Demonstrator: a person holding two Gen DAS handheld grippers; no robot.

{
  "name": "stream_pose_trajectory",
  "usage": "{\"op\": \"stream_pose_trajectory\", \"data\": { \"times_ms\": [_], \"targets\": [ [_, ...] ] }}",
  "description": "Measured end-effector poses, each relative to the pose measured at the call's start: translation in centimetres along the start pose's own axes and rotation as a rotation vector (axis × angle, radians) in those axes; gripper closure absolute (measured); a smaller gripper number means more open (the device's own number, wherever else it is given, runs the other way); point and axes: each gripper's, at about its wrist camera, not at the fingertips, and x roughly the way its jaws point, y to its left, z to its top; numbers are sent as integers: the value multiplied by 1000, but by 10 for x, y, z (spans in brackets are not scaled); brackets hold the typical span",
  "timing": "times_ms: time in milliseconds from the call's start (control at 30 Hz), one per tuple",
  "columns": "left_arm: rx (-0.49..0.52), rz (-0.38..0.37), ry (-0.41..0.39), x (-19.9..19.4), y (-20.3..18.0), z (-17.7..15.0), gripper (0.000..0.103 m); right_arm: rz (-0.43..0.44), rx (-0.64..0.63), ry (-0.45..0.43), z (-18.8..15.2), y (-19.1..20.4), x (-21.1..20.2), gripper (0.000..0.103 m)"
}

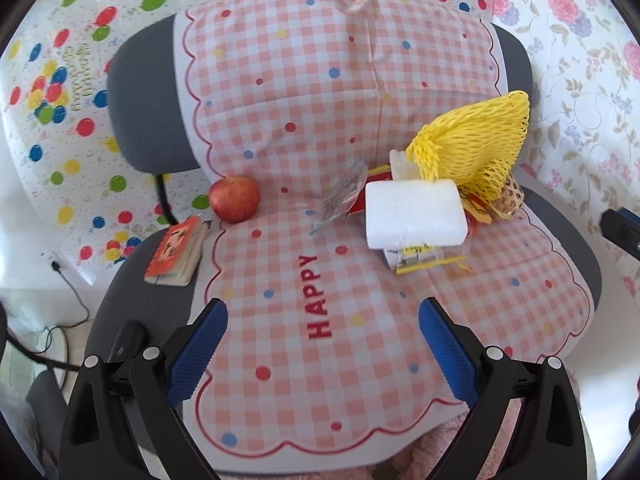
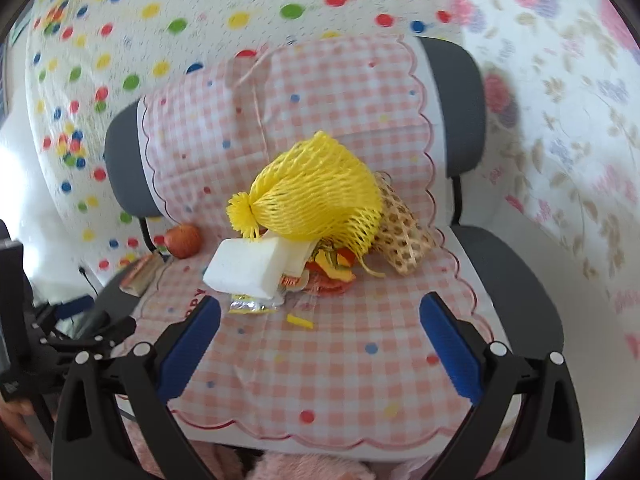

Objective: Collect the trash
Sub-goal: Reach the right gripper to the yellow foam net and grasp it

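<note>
Both released tongs, left (image 1: 322, 340) and right (image 2: 320, 338), hover before the trash pile (image 2: 304, 240).

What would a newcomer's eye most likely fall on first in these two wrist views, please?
Probably the bright yellow foam fruit net, heaped on a litter pile at the middle of the pink checked cloth draped over the grey chair. Against its front lies a white foam block resting on crumpled wrappers. Off to the left, apart from the pile, sits a red apple, while both blue-padded grippers, left and right, hang open and empty.
</note>
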Motion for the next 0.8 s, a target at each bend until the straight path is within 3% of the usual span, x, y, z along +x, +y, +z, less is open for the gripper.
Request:
{"op": "stream_pose_trajectory", "data": {
  "times_ms": [133,267,367,567,667,767,800],
  "targets": [
    [-37,-26,14,20,3,16,8,26,-30,27,18,-20,27,6],
    [-23,-16,50,44,-2,30,8,40,-136,25,42,-29,57,6],
    [-28,-28,44,60,-4,41,9,68,-214,72,54,-32,85,6],
    [52,-8,32,82,-19,63,9,118,-318,71,70,-28,121,6],
    [65,12,15,82,-20,67,9,139,-345,83,70,-22,132,14],
    [73,37,11,79,-15,65,9,135,-376,110,65,-13,137,35],
    [71,43,10,77,-12,64,9,139,-389,116,59,-9,133,46]
  ]
}}
